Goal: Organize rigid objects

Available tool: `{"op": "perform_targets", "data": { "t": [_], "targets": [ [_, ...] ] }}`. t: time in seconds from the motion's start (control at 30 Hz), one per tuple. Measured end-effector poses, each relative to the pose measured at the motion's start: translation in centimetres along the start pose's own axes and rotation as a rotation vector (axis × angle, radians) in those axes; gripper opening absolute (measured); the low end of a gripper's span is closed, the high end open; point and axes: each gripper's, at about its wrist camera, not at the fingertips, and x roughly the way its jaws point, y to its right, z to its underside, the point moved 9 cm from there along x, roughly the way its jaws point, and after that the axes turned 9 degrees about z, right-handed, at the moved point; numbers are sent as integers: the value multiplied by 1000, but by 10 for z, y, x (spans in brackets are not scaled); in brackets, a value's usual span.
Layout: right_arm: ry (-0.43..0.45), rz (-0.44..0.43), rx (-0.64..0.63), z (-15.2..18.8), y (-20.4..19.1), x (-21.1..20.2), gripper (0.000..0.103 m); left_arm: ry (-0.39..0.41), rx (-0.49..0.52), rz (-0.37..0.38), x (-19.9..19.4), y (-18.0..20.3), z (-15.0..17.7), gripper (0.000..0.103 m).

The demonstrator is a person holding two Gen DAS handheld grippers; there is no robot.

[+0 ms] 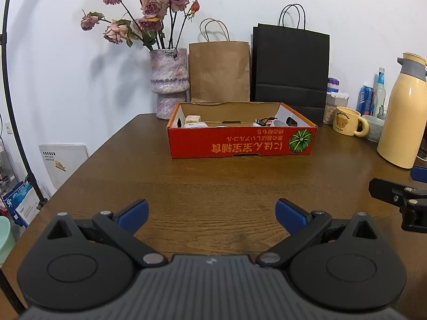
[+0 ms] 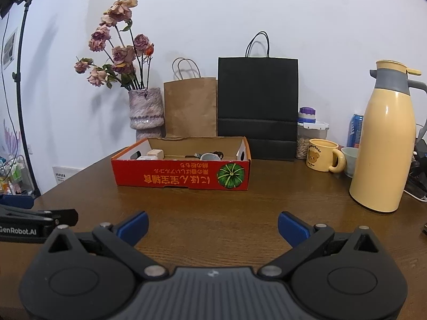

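Before red box (image 1: pixel 241 140), bare tabletop (image 1: pixel 213 184), jaws apart

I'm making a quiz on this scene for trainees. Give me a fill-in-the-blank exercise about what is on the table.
1. The red box has a green ____ printed on its front.
2. The flowers stand in a ____.
3. Of the two paper bags, the taller is ____.
4. Both the left gripper and the right gripper are ____.

Missing words: pumpkin; vase; black; open
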Motion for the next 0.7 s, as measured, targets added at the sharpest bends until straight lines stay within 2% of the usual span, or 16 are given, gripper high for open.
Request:
{"op": "perform_targets", "data": {
  "t": [0.7],
  "targets": [
    [-6,3,-8,1,-2,1,103,-5,-5,7,1,0,2,103]
  ]
}}
